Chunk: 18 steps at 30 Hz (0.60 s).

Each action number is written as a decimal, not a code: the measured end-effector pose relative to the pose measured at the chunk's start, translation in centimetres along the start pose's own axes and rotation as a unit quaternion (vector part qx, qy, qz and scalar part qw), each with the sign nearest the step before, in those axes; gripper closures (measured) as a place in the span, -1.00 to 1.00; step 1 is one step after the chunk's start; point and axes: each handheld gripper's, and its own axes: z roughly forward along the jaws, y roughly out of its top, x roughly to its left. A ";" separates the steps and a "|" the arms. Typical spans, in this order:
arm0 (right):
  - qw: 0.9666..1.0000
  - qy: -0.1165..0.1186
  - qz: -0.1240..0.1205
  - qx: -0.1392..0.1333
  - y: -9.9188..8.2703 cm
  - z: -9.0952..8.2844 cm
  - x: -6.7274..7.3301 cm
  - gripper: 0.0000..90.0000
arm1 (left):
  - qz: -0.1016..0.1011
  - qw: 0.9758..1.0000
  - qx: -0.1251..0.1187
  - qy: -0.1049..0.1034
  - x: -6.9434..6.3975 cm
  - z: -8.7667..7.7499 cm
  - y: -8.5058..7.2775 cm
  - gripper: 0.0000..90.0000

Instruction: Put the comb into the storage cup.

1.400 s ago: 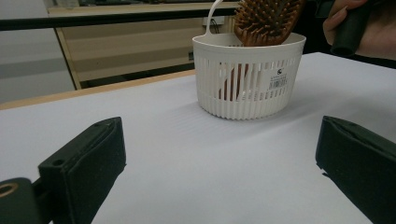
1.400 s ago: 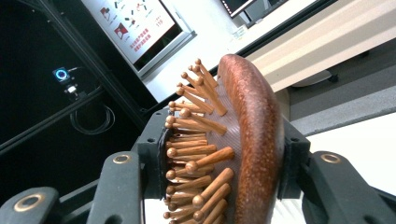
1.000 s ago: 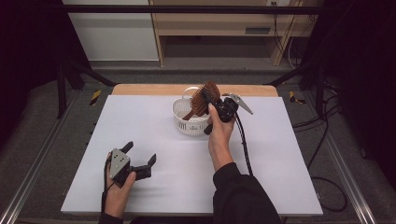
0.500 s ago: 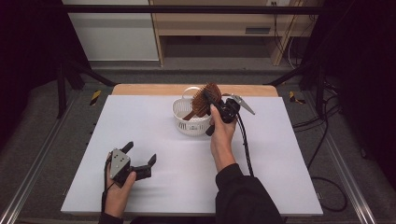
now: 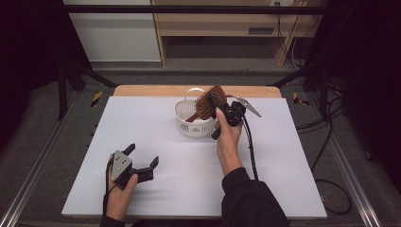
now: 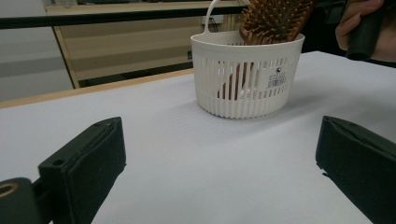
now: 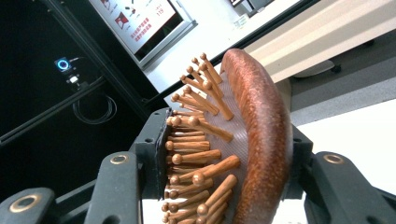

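Observation:
A brown wooden hairbrush [image 5: 209, 100] stands tilted in a white slatted basket [image 5: 194, 126] at the table's far middle. Its handle reaches down inside the basket and its bristled head rises above the rim. My right gripper [image 5: 216, 106] is shut on that head, one pad on the bristles and one on the smooth back [image 7: 261, 126]. Near the front left, my left gripper [image 5: 142, 154] rests on the white table top, open with nothing between its fingers. From the left gripper view the basket [image 6: 243, 79] stands straight ahead, with the brush head [image 6: 275, 18] above it.
The white table top [image 5: 283, 156] has a wooden strip [image 5: 151, 91] along its far edge. A black cable [image 5: 249, 146] trails from the right gripper along the person's forearm. A wooden shelf unit [image 5: 227, 23] stands on the floor beyond the table.

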 end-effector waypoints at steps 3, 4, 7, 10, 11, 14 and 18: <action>1.000 -0.001 0.004 0.001 0.0 -0.2 -0.3 0.06 | 0.000 1.000 0.001 0.000 0.0 0.0 0.0 -0.97; 1.000 -0.001 0.003 0.001 0.0 -0.2 -0.4 0.06 | 0.000 1.000 0.001 0.000 0.0 0.0 0.0 -0.97; 1.000 0.001 0.003 0.004 0.0 -0.2 -0.5 0.05 | 0.000 1.000 0.001 0.000 0.0 0.0 0.0 -0.97; 1.000 0.000 0.006 0.008 0.1 -0.3 -0.7 0.04 | 0.001 1.000 0.002 -0.001 -0.1 0.0 0.0 -0.97; 1.000 0.000 0.007 0.007 0.0 -0.3 -0.8 0.04 | 0.001 1.000 0.002 -0.001 -0.1 0.0 0.0 -0.97; 1.000 -0.001 0.007 0.009 0.0 -0.4 -1.0 0.03 | 0.000 1.000 0.001 -0.001 0.0 0.0 0.0 -0.97; 1.000 -0.003 0.008 0.011 0.0 -0.4 -1.2 0.03 | 0.000 1.000 0.001 -0.001 0.0 0.0 0.0 -0.97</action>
